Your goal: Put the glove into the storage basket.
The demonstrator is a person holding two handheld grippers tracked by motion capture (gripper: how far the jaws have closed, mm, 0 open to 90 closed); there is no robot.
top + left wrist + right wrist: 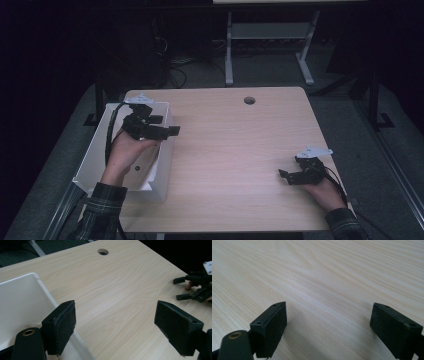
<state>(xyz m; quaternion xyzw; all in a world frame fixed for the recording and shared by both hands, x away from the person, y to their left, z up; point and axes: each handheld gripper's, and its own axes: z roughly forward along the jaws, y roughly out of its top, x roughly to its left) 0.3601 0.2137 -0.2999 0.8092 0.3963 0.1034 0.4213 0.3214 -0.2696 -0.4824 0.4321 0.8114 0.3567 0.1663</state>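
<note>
Holding your left tongs (pixel 167 125) spread wide over the white, thin-walled plastic bin (pixel 93 150) at the pale wooden table's (pixel 235 150) left edge, grip its stiff, probably light, slippery rim; your right tongs (pixel 285 176) gape empty.

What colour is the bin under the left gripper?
White; the bin shows best in the high view.
</note>
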